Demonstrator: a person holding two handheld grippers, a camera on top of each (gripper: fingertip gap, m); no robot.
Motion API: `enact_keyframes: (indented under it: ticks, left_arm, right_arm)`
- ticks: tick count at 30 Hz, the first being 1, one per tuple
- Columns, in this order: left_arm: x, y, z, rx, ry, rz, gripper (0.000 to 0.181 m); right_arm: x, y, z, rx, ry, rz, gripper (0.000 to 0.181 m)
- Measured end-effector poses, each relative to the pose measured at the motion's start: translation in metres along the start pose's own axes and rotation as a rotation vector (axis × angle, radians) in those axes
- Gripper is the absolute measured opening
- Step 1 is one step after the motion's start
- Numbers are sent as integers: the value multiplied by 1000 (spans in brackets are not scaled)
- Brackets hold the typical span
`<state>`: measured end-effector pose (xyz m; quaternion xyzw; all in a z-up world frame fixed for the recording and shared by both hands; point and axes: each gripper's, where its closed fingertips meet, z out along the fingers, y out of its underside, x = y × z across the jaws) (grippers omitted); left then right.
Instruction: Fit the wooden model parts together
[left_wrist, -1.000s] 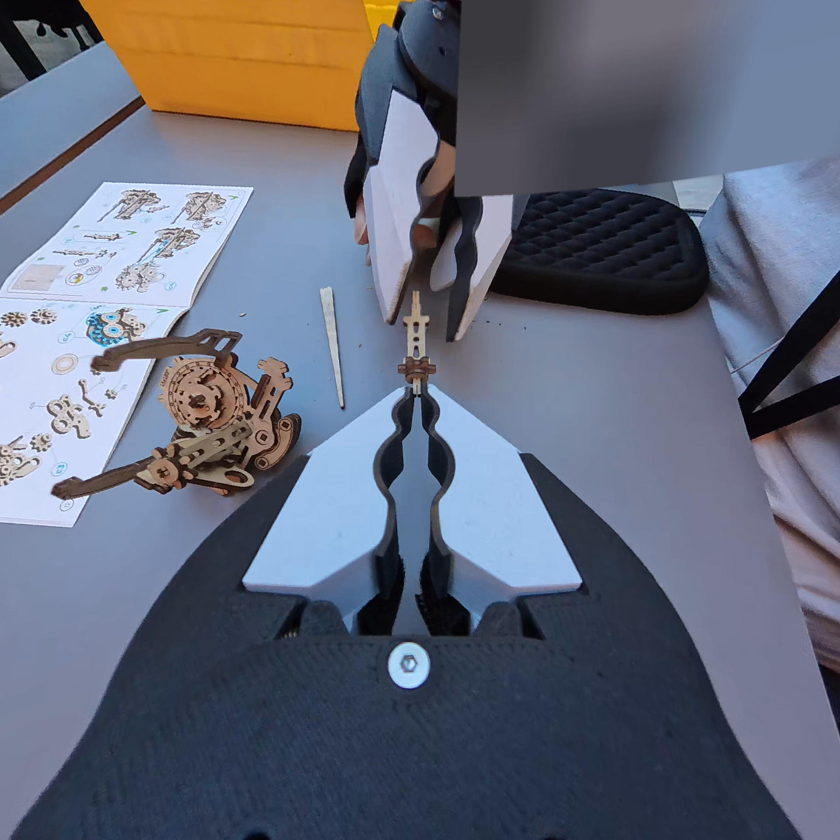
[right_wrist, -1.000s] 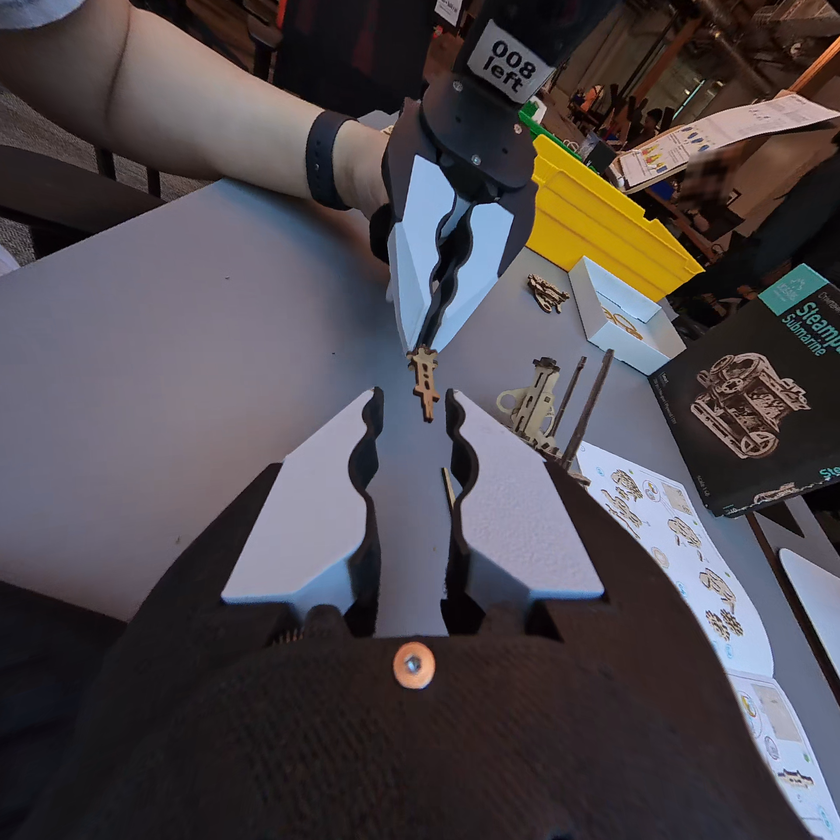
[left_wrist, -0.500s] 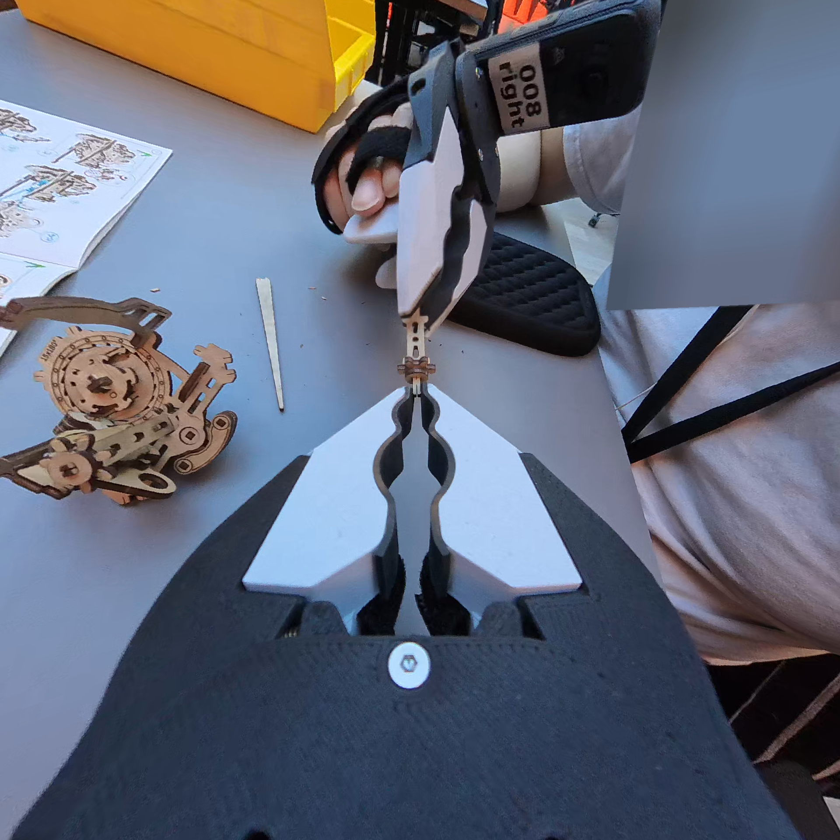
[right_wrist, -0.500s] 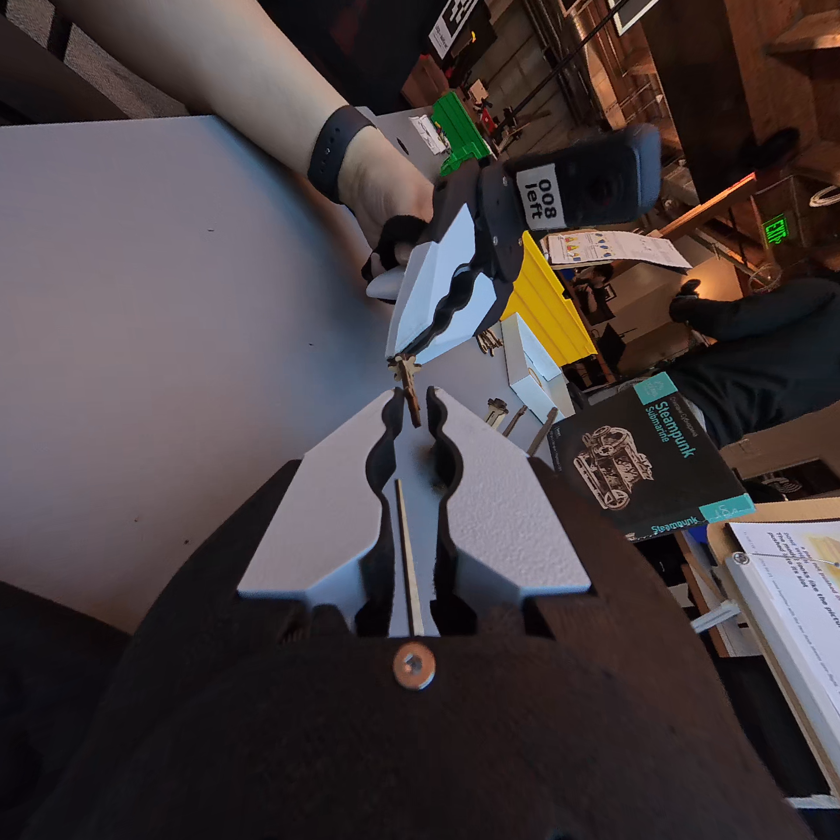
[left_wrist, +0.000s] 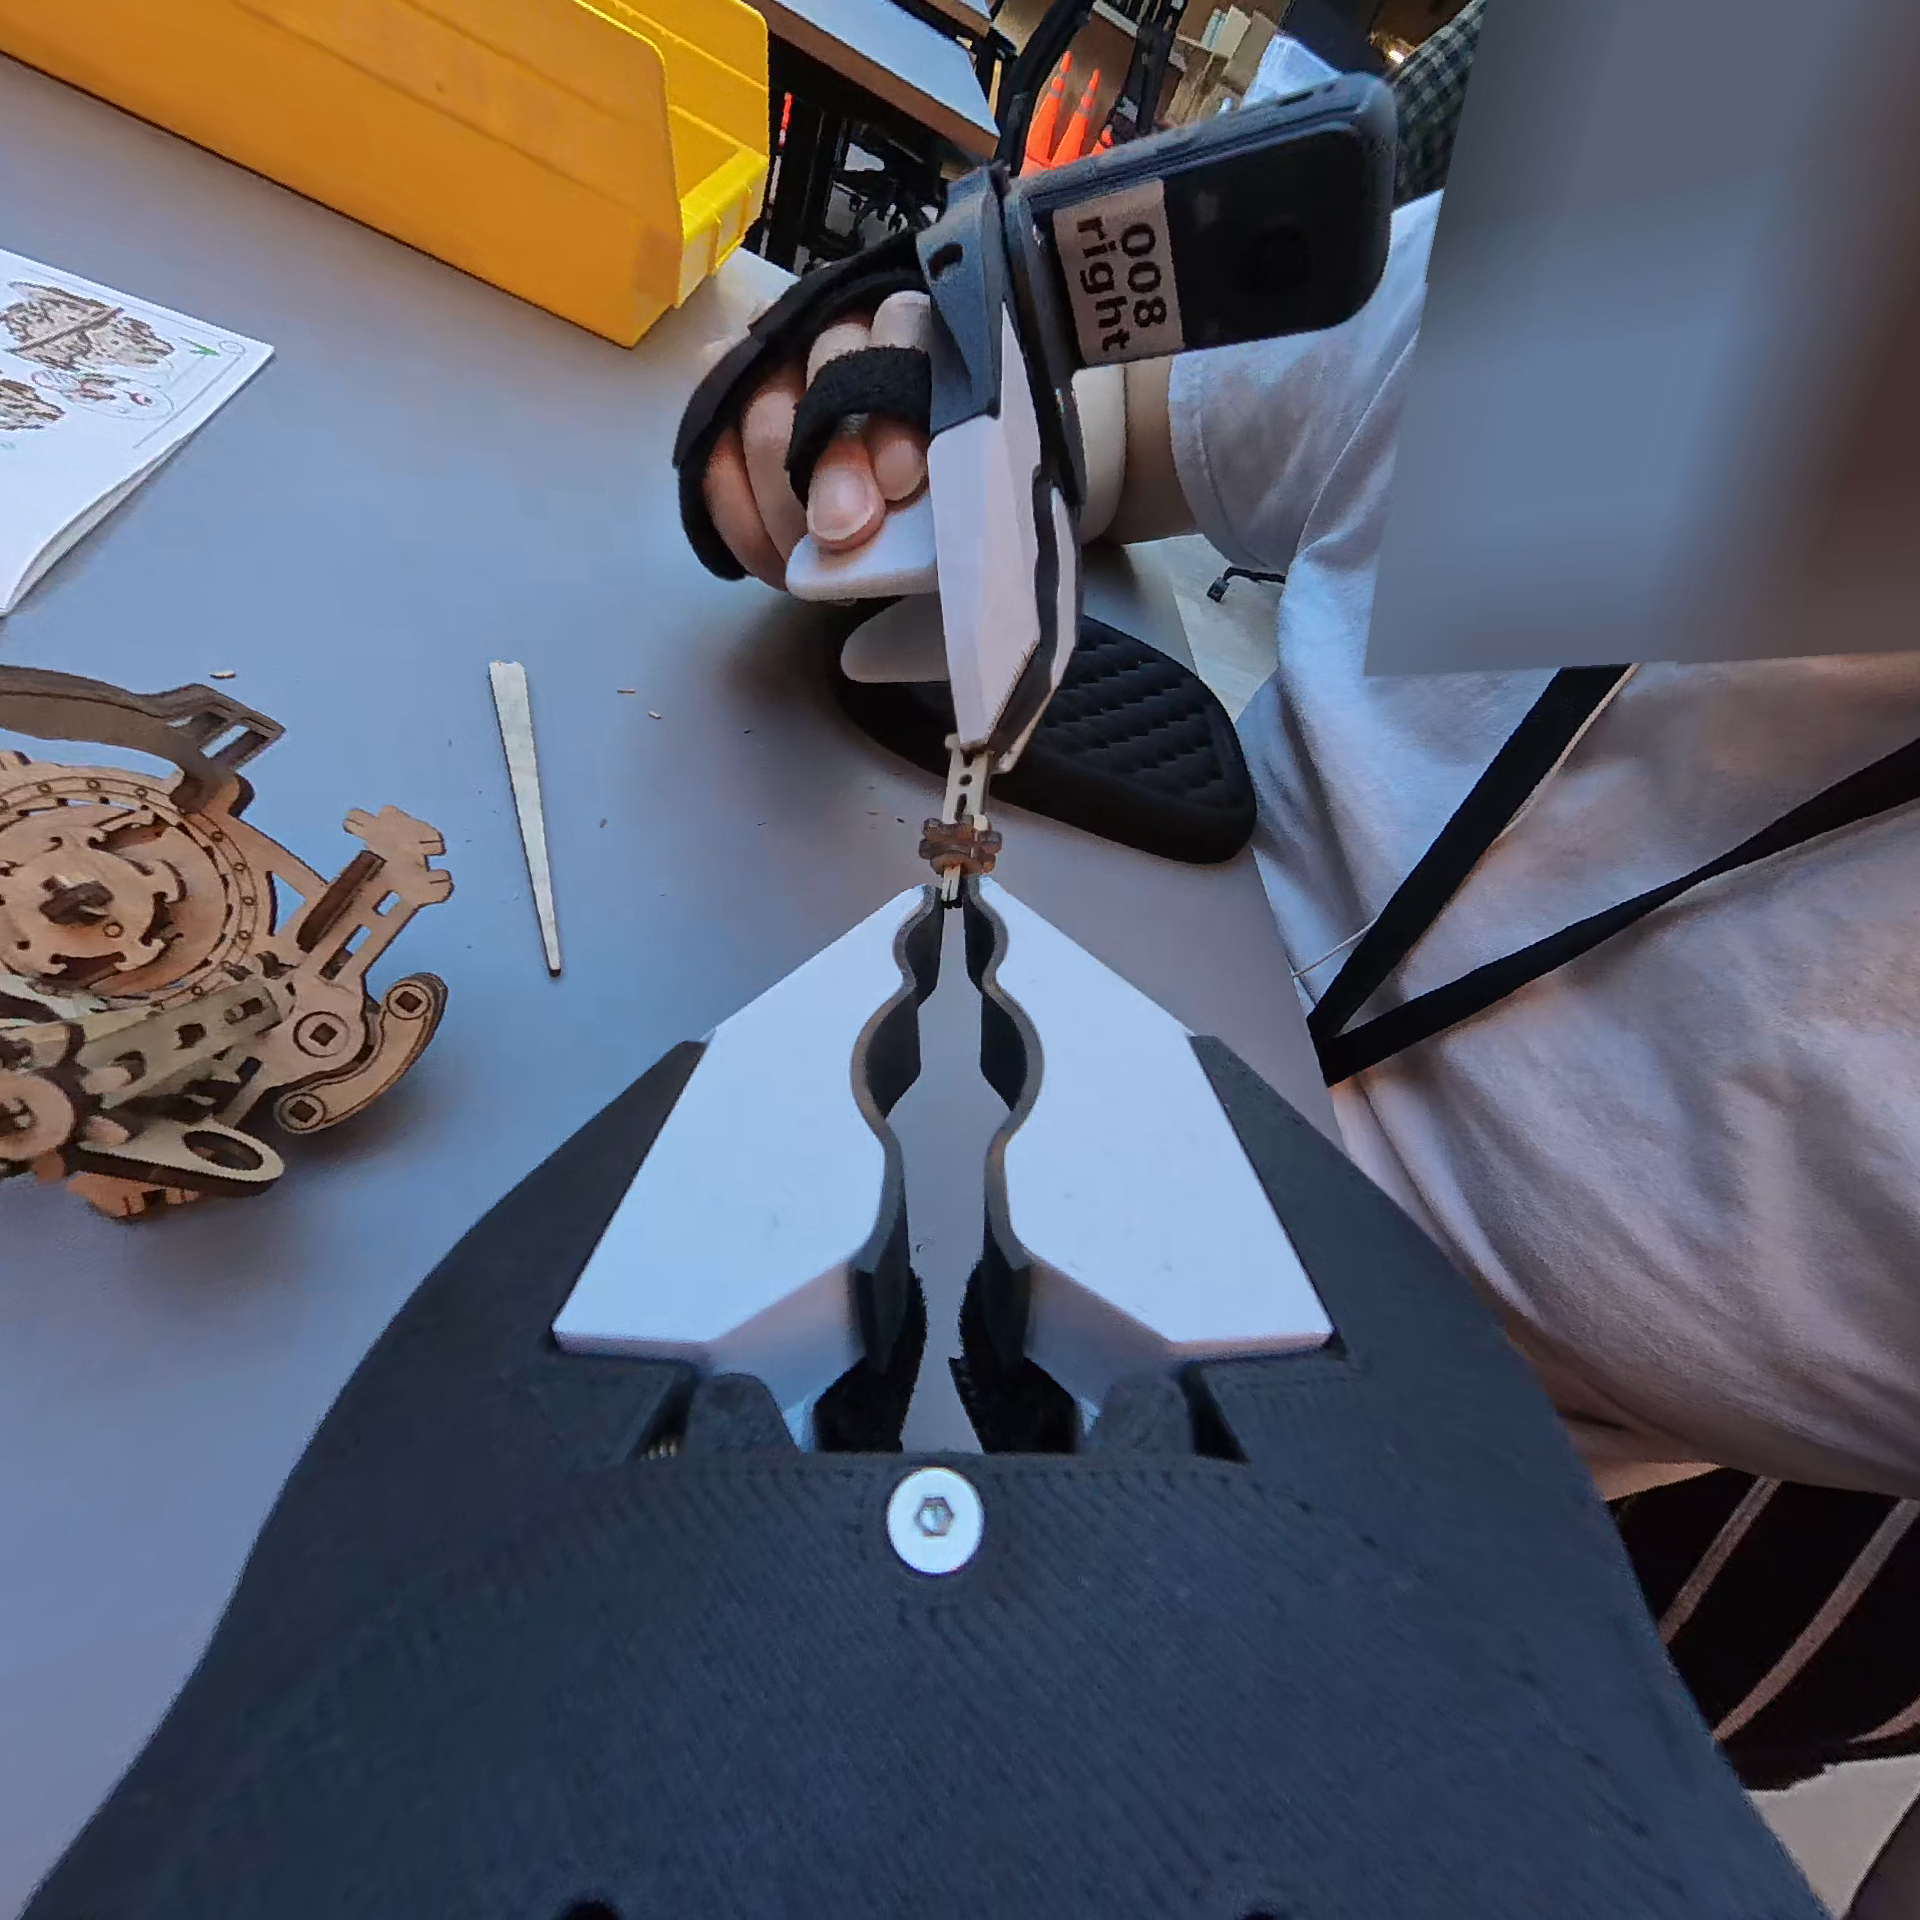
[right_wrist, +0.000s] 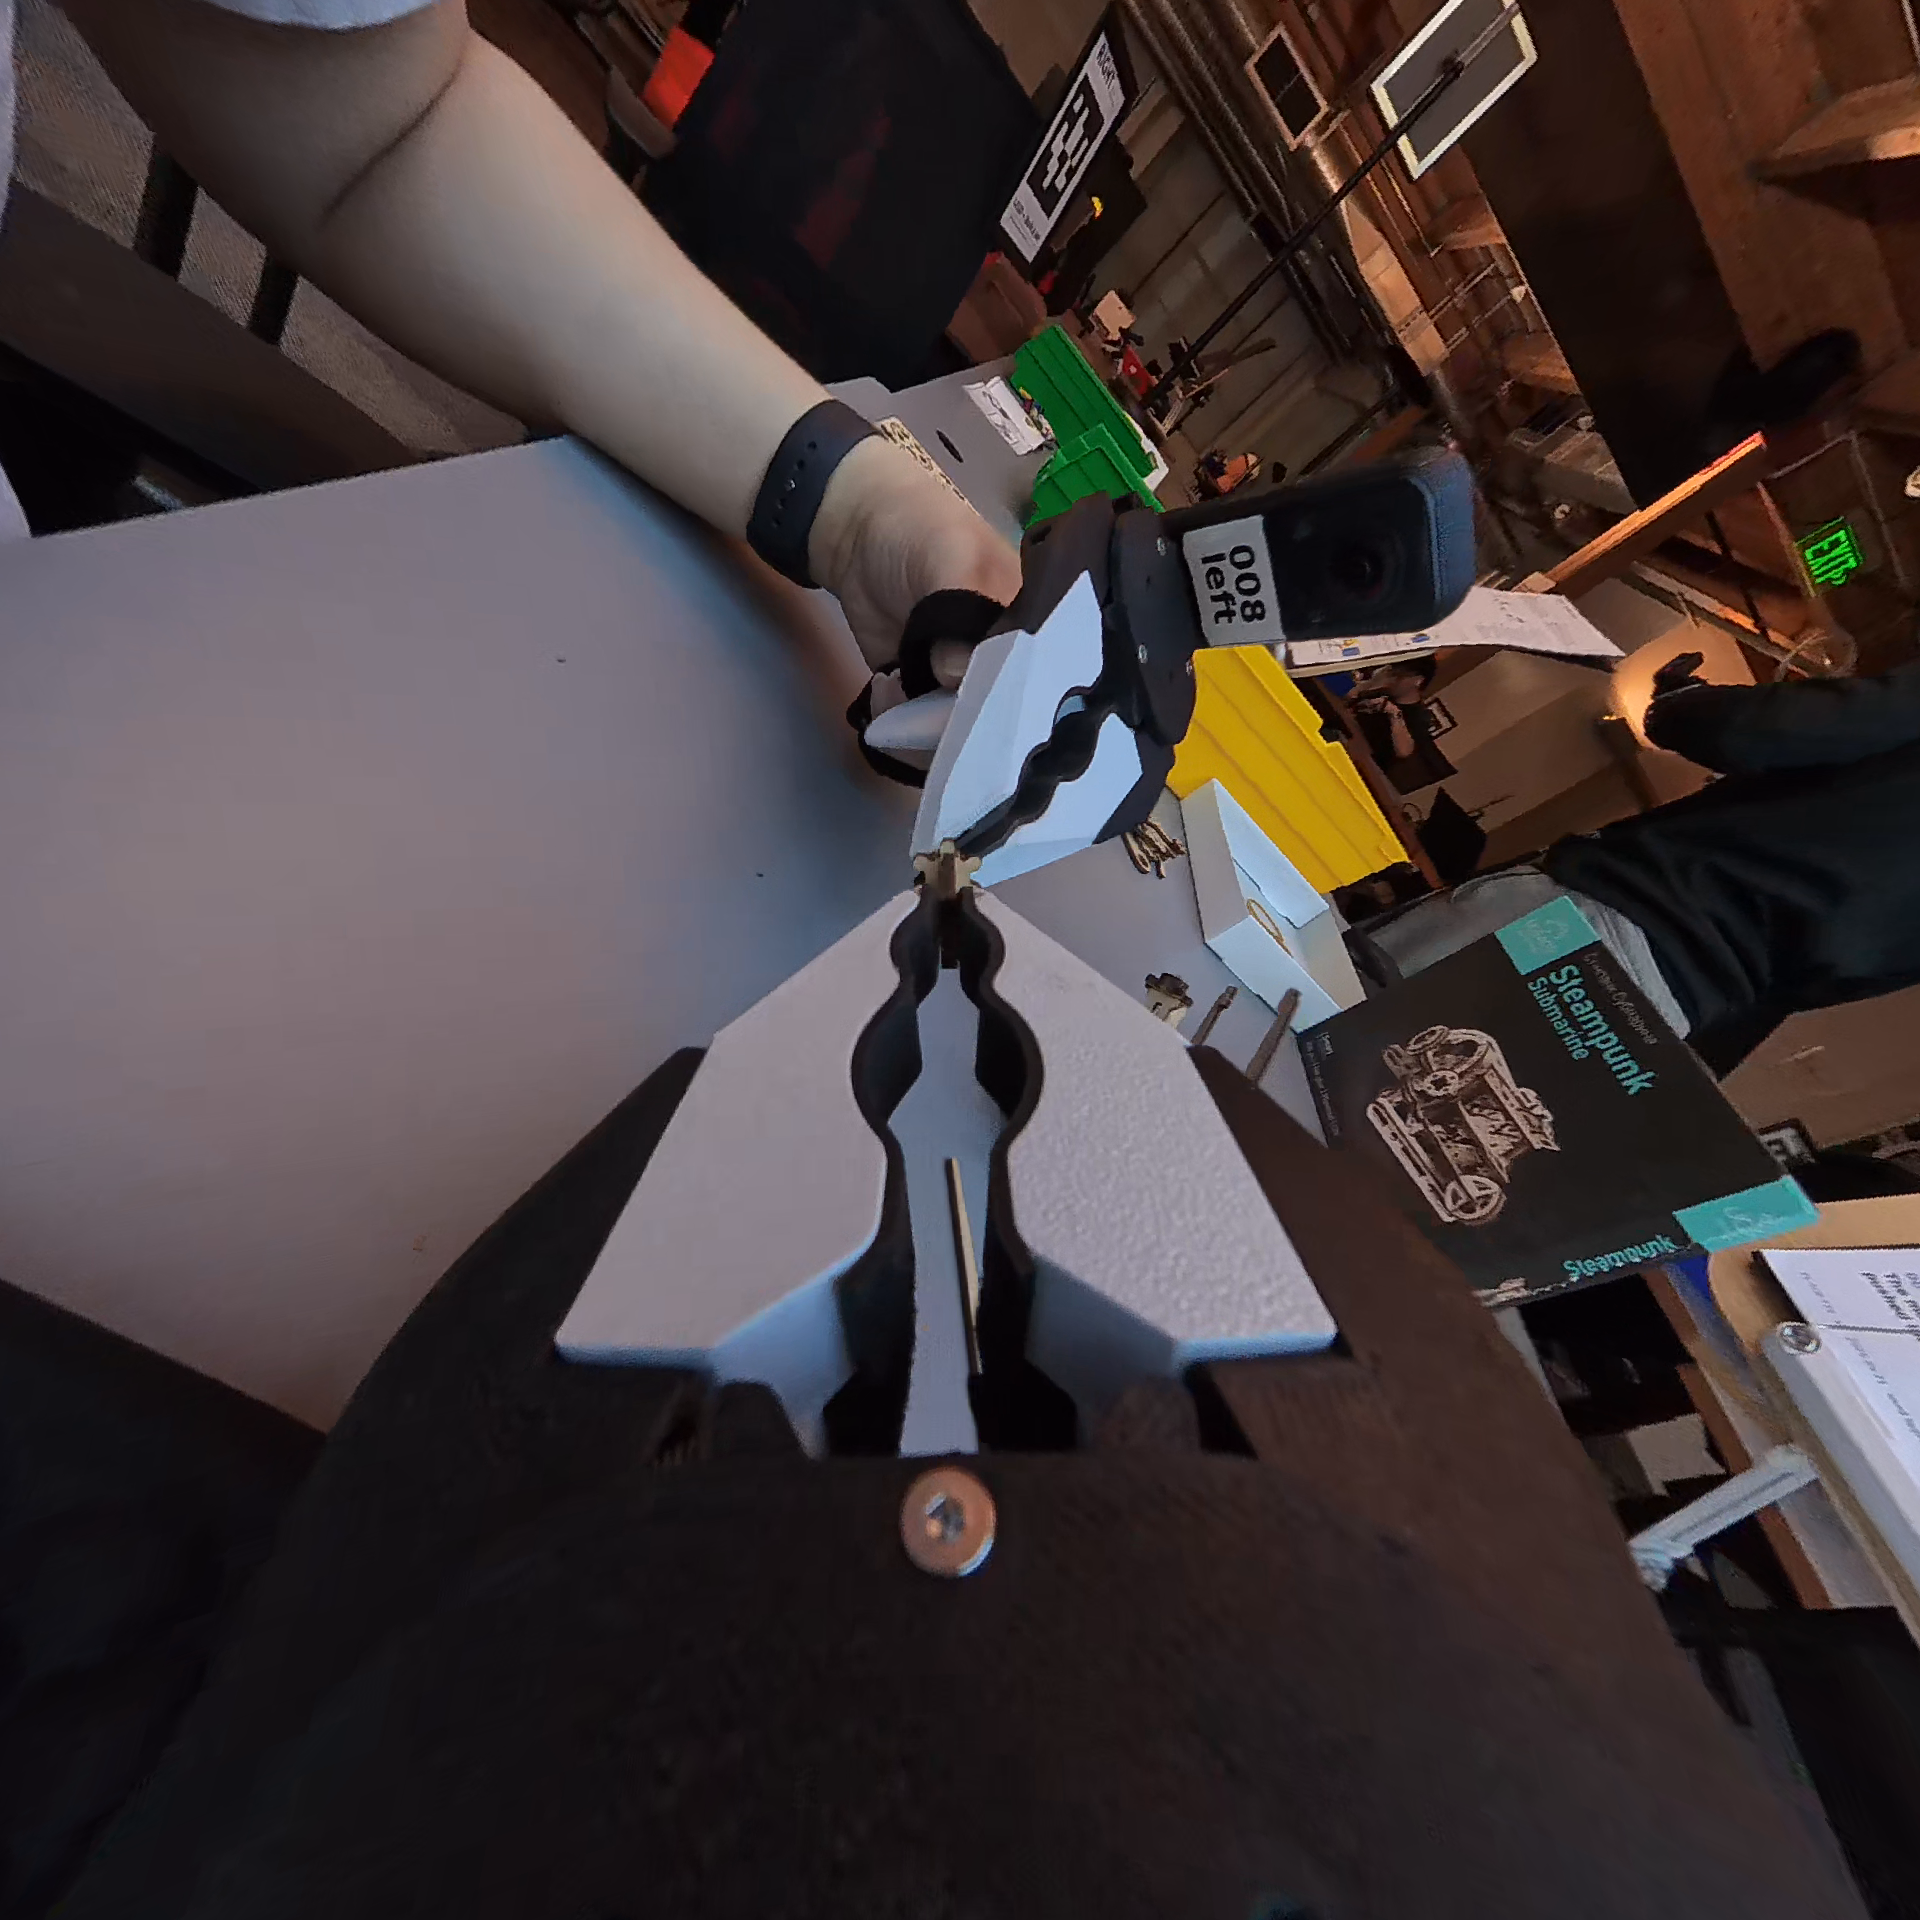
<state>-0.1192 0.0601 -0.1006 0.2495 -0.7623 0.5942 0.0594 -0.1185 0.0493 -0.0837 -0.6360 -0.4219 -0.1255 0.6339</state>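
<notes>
A small wooden pin with a cross-shaped collar is held in the air between both grippers, above the grey table. My left gripper is shut on its near end. My right gripper comes down from above and is shut on its far end. In the right wrist view the same pin sits between my right gripper and the left gripper, tip to tip. A partly built wooden model lies on the table at the left.
A tapered wooden stick lies beside the model. A yellow bin and an instruction booklet are at the back left, a black pad behind the grippers. A black box, a white box and metal tools lie to the right. My two grippers' fingertips are within a few centimetres of each other. The tapered wooden stick is about 12 cm from both grippers' fingertips.
My right gripper was open around the pin's far end and has now shut on it. Both grippers have tilted and drawn closer, with the pin still in my left gripper.
</notes>
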Motion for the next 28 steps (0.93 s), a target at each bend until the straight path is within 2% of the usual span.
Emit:
enact_keyframes:
  ticks: [7,9,12,16,18,25,28]
  left_arm:
    - [0,-5,-3,45,25,-40,1]
    - [-8,-4,-6,42,-21,-40,11]
    - [-27,-2,-20,33,-154,-40,23]
    - [-83,9,-66,33,-526,-93,21]
    - [-99,17,-82,22,-628,-144,20]
    - [-98,10,-76,81,-549,-208,26]
    - [-103,12,-80,26,-636,-131,26]
  right_arm:
    - [6,1,1,-15,4,89,0]
    - [11,2,0,-20,34,93,0]
    - [21,6,-2,-30,73,128,0]
    - [32,30,1,-113,112,226,0]
    - [35,43,4,-163,113,294,0]
    - [44,58,13,-187,100,491,0]
    - [47,57,12,-164,99,540,0]
